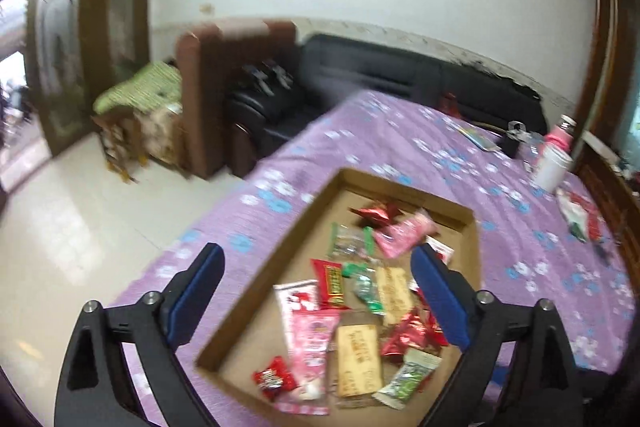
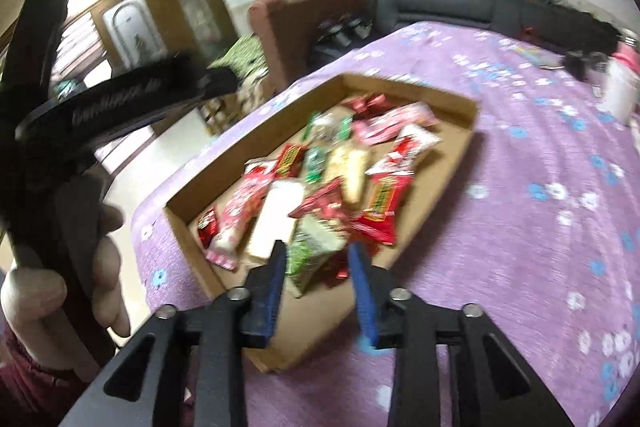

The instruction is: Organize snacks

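A shallow cardboard tray (image 1: 404, 193) lies on a purple flowered tablecloth (image 1: 520, 267) and holds several snack packets: red, pink, green and beige ones. My left gripper (image 1: 316, 255) hovers above the tray's near half, jaws wide apart with nothing between the pads. A pink packet (image 1: 312, 343) and a beige biscuit bar (image 1: 358, 359) lie below it. In the right wrist view my right gripper (image 2: 318, 249) stands partly open over the tray's (image 2: 408, 87) near end. A green-and-white packet (image 2: 312, 251) lies in the tray between its tips, and the pads do not press on it.
A person's hand (image 2: 60, 287) holds the other gripper's black handle at the left. A white cup with a pink bottle (image 1: 554, 163) and loose packets (image 1: 580, 215) sit at the table's far right. A black sofa (image 1: 400, 71) and brown armchair (image 1: 208, 87) stand beyond; tiled floor (image 1: 80, 227) lies left.
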